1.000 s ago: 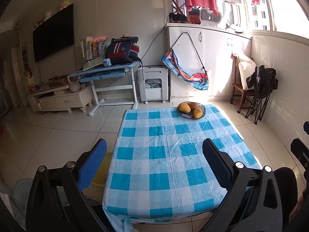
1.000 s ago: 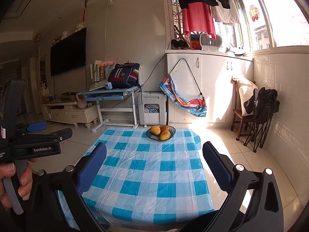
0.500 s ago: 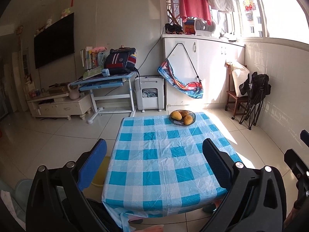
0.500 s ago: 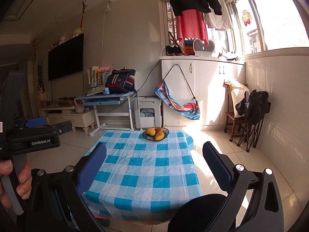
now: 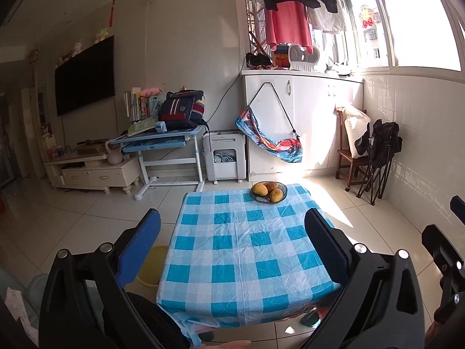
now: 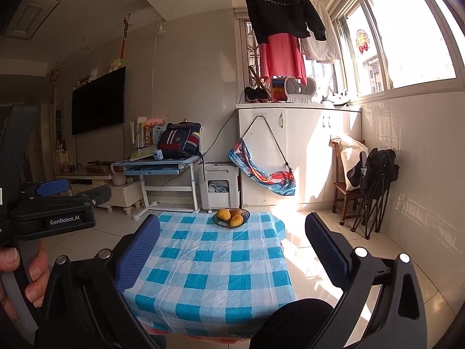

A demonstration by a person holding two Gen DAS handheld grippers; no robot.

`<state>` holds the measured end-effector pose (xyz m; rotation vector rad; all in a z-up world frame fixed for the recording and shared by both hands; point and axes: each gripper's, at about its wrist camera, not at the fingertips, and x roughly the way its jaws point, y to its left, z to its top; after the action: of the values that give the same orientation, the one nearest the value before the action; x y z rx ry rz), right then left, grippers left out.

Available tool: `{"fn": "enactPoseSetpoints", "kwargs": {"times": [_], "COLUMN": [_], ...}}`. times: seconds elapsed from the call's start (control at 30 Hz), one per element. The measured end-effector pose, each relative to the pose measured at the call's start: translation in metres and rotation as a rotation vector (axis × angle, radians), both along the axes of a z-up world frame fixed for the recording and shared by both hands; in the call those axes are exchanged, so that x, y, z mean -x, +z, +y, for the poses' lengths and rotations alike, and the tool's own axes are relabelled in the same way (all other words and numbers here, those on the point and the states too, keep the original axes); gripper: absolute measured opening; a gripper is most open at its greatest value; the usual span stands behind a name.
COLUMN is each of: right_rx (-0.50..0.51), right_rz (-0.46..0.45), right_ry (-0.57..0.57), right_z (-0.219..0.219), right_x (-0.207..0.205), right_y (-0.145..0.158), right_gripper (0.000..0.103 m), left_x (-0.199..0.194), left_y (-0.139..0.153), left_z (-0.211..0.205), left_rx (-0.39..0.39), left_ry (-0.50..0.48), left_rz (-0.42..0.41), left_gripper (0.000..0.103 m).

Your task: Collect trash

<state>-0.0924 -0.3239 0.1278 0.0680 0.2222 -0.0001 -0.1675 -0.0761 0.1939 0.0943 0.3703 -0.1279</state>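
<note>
A low table with a blue and white checked cloth [image 5: 244,250] stands in front of me; it also shows in the right wrist view [image 6: 215,264]. No trash shows on it. A dark bowl of yellow fruit [image 5: 268,192] sits at its far edge, also in the right wrist view [image 6: 231,218]. My left gripper [image 5: 232,235] is open and empty, held above the near part of the table. My right gripper [image 6: 232,238] is open and empty, a little to the right. The left gripper's body [image 6: 55,209] shows at the left of the right wrist view.
A yellow basin [image 5: 152,266] sits on the floor left of the table. Behind are a blue desk [image 5: 162,141] with a backpack, a white appliance [image 5: 223,157], a white cabinet [image 5: 302,125], a wooden chair [image 5: 348,157] and a folded black chair [image 5: 377,157].
Both grippers have pulled back and tilted up: the table looks smaller and farther, and more of the wall and hanging clothes shows. Both stay open and empty.
</note>
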Motion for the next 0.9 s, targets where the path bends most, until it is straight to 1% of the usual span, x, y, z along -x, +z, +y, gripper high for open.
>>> {"fn": "enactPoseSetpoints", "kwargs": {"times": [0.13,0.23,0.43,0.57,0.9], "right_rx": [0.030,0.011,0.011,0.008,0.023], "right_rz": [-0.019,-0.015,-0.031,-0.031,-0.047], "right_ry": [-0.011,-0.012,-0.023,-0.019,-0.009], "right_z": [0.003,-0.001,-0.003,-0.002,0.006], "right_x": [0.007,0.007,0.009,0.010,0.014], "right_y": [0.002,0.003,0.007,0.007,0.014], "right_gripper": [0.095,0.095,0.095,0.095,0.095], "left_x": [0.005,0.010,0.018,0.021,0.024], "left_y": [0.005,0.006,0.010,0.011,0.015], "left_z": [-0.005,-0.010,-0.013,-0.011,-0.003], "left_rx": [0.005,-0.005,-0.010,-0.018,-0.009], "left_ry": [-0.004,-0.010,-0.007,0.005,0.022], "left_rz": [-0.004,-0.010,-0.030,-0.040,-0.051], "left_gripper": [0.096,0.096,0.096,0.096,0.096]}}
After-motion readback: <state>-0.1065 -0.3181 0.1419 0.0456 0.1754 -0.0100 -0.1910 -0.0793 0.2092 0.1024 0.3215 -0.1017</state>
